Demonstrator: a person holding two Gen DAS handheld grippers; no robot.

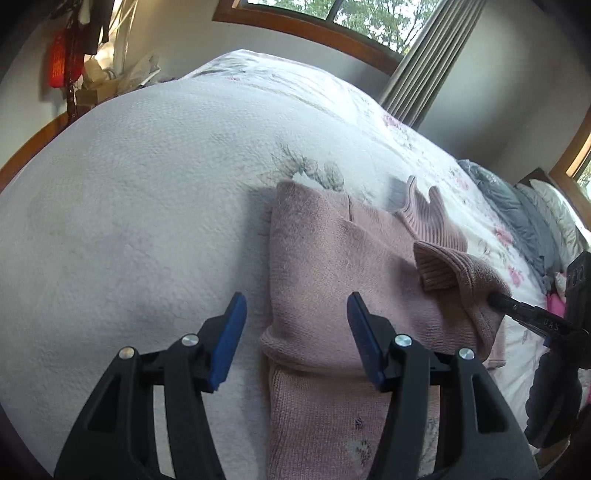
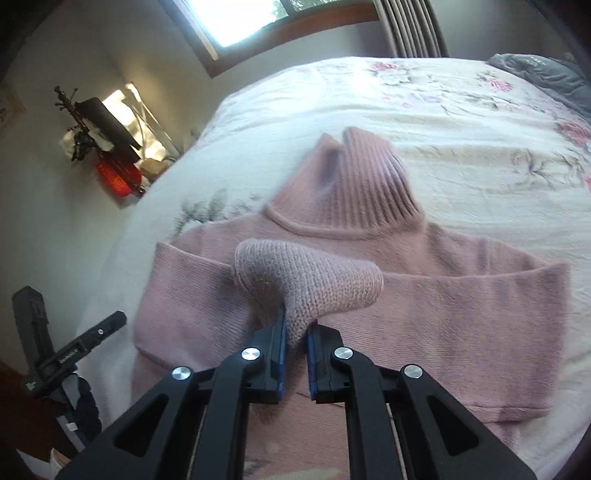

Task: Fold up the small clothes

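— Where was the pink sweater [image 2: 369, 295]?
— Flat on the bed [image 2: 461, 122], sleeves folded in.
— The tools?
— Right tool [image 2: 295, 332] clamped on a ribbed cuff [image 2: 306, 280]; left tool [image 1: 295, 314] spread apart above the sweater's edge.

a bed [image 2: 461, 122] in floral white bedspread, pink sweater [image 2: 424, 295] flat on it, grey blanket [image 1: 517, 206] beyond

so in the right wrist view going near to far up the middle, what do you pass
right tongs → pinched sleeve cuff → ribbed turtleneck collar → floral bedspread → window
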